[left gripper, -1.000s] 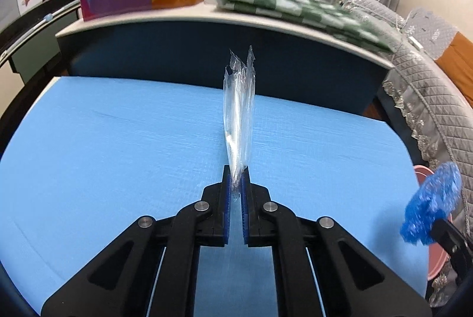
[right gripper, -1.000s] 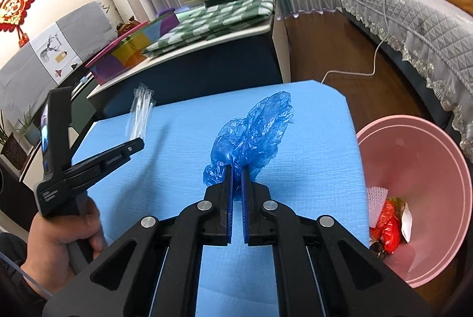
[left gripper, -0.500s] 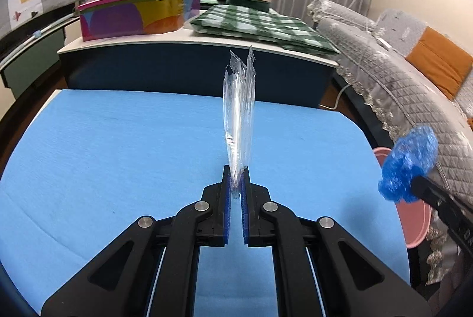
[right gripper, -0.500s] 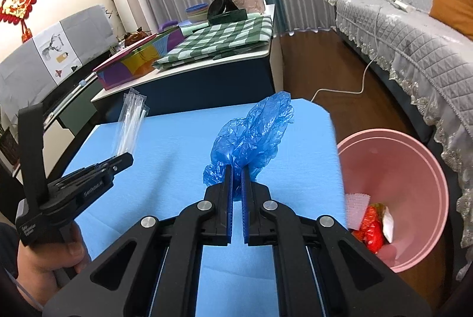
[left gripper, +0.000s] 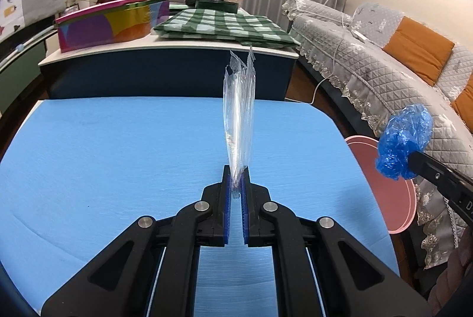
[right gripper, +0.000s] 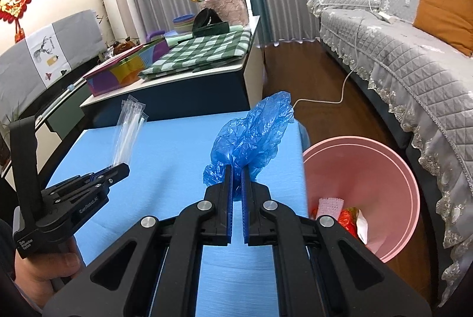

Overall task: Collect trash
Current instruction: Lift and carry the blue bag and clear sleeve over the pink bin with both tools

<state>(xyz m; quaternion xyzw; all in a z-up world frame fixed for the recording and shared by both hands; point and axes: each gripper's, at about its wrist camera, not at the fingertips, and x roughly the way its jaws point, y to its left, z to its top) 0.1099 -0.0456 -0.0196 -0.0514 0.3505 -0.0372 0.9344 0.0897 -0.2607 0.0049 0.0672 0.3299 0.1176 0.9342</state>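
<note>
A clear plastic wrapper is clamped upright between the fingers of the left gripper, above the blue table. A crumpled blue plastic bag is pinched between the closed fingers of the right gripper, near the table's right edge. A pink bin with red and white scraps inside is seen on the floor, just right of the table.

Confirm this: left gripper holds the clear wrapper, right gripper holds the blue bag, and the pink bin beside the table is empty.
Not empty. The right wrist view shows red and white trash already in the pink bin. The rest holds: left gripper grips the clear wrapper, right gripper the blue bag.
</note>
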